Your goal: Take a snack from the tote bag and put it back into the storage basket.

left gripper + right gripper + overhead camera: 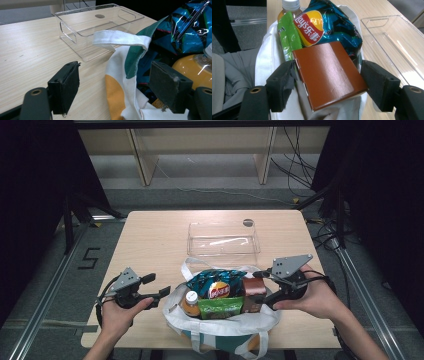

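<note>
Spread wide, right gripper [327, 82] straddles the brown box [328, 75] in the bag [220, 322]; left gripper [152, 287] gapes beside it.

bag [220, 326]: near end cut off by the high view's bottom edge
bottle [190, 303]: body hidden in the bag behind the green packet [220, 306]
brown box [329, 72]: lower part sunk in the bag, print too small to read
chip bag [185, 30]: cut off at the right edge in the left gripper view
</note>
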`<state>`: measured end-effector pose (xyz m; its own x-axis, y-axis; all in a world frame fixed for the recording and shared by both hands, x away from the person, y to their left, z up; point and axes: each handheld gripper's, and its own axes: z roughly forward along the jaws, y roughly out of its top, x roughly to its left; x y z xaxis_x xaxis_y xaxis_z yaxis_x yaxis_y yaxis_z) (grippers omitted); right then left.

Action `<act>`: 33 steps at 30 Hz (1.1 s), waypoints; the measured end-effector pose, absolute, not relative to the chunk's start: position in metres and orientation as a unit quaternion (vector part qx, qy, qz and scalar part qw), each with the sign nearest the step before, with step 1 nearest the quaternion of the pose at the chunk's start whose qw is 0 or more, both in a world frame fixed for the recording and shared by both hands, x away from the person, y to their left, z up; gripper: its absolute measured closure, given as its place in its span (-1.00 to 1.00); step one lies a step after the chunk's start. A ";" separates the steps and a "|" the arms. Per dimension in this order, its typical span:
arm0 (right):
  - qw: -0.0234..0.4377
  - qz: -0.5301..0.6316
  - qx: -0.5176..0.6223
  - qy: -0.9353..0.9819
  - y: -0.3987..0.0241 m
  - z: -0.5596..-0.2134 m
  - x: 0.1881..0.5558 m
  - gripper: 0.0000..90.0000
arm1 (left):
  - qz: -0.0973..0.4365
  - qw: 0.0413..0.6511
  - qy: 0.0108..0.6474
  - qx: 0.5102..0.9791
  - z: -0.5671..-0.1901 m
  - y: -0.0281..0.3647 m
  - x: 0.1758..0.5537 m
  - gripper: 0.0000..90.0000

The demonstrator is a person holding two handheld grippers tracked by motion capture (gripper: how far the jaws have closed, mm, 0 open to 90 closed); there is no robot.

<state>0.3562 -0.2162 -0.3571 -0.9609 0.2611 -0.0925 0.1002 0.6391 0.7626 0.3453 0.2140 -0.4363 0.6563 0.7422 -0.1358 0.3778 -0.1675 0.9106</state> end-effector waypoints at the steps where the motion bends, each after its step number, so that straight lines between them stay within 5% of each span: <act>1: 0.091 0.415 0.104 0.899 -0.217 -0.358 0.356 -0.34 | 0.174 0.524 0.376 0.744 -0.436 0.214 0.345 -0.46; 10: 0.067 0.424 0.113 0.896 -0.218 -0.368 0.360 -0.33 | 0.171 0.525 0.379 0.742 -0.437 0.213 0.346 -0.46; 15: 0.073 0.436 0.108 0.890 -0.226 -0.365 0.358 -0.03 | 0.172 0.523 0.377 0.745 -0.437 0.213 0.346 -0.46; 33: 0.108 0.480 0.103 0.865 -0.236 -0.330 0.345 -0.01 | 0.171 0.526 0.377 0.743 -0.437 0.214 0.346 -0.46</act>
